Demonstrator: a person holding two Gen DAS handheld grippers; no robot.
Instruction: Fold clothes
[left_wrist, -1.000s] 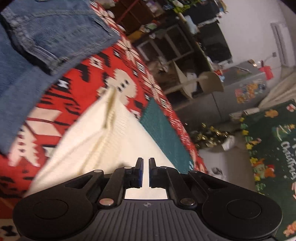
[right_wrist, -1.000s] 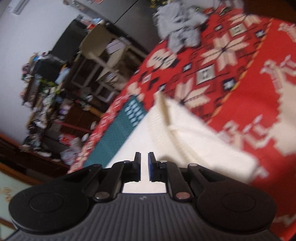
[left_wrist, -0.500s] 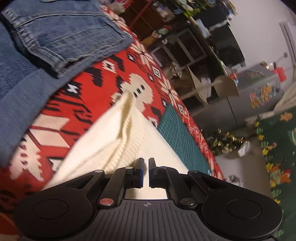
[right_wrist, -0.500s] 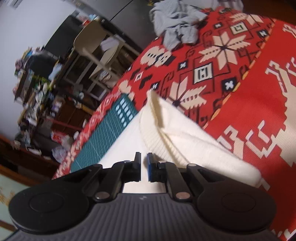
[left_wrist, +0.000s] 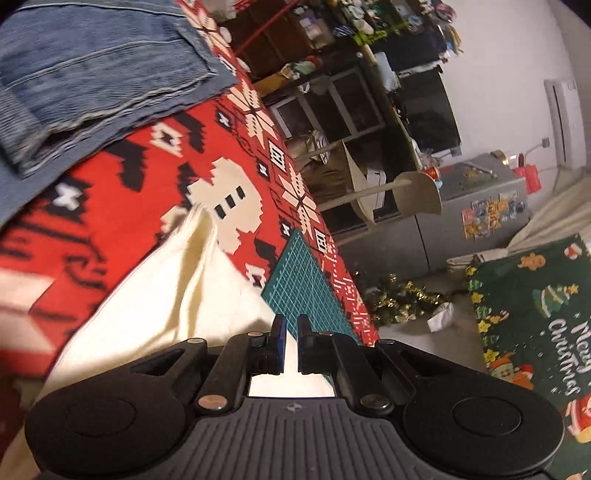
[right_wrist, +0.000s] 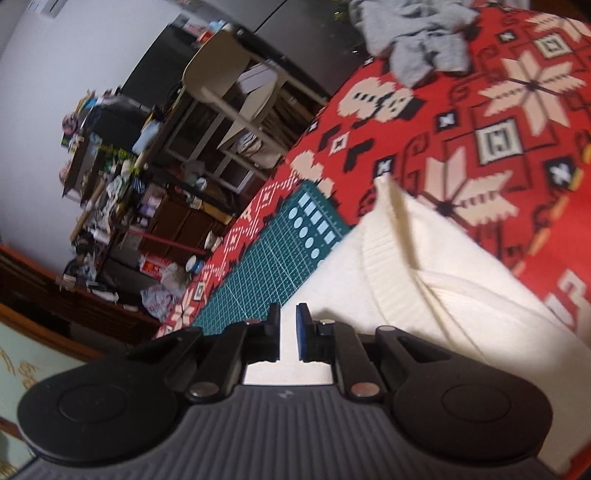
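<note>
Here red patterned blanket (right_wrist: 517, 122) under green cutting mat (right_wrist: 258, 273); shelves (right_wrist: 110, 166) seemingly cluttered.

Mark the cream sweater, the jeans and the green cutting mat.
cream sweater (right_wrist: 461, 291): right wrist view, on the folded knit body near the ribbed edge.
jeans (left_wrist: 92, 81): left wrist view, on the denim panel above the seam.
green cutting mat (right_wrist: 258, 266): right wrist view, on the gridded surface.

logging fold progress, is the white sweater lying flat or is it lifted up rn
Partly lifted. The white sweater has one ribbed edge raised into a peak above the red blanket; both grippers pinch its near edge.
</note>
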